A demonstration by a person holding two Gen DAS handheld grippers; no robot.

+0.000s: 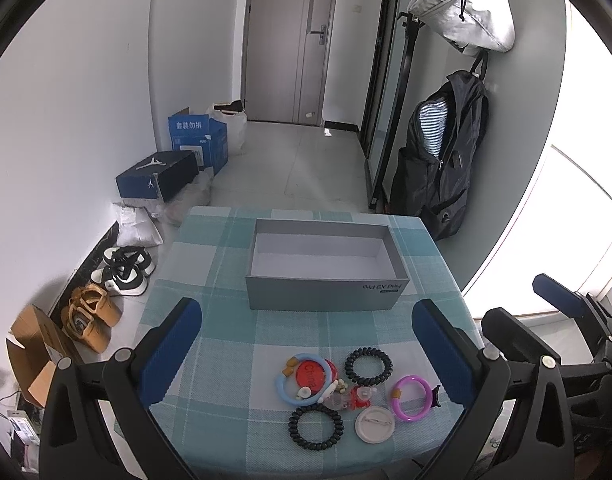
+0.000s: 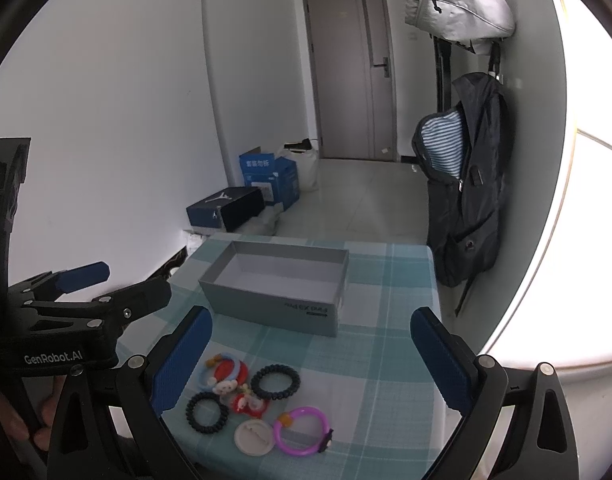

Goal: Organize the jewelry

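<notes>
Grey box (image 1: 325,292) on the checked tablecloth (image 1: 210,264), open at the top, nothing inside but a pale floor. On its near wall, upside-down print: "Find X3 Pro". Near the table's front edge, well apart from the box, a cluster of jewelry: blue ring (image 1: 302,378) around a red disc (image 1: 311,374) marked "China", two black coil bands (image 1: 368,366) (image 1: 315,426), purple ring (image 1: 411,398), white round lid (image 1: 374,425), small red-and-clear trinkets (image 1: 351,396) in the middle, too jumbled to tell apart. Left tongs (image 1: 306,340) spread wide above the cluster, holding nothing. Right tongs (image 2: 311,354) likewise wide open and empty. On the left tool's body in the right view: "GenRobot.AI". On the floor, a black shoe box (image 1: 158,176) with a jumping-figure logo and a blue carton (image 1: 200,140) with Chinese print. Against the wall, an open black backpack (image 1: 441,160).
</notes>
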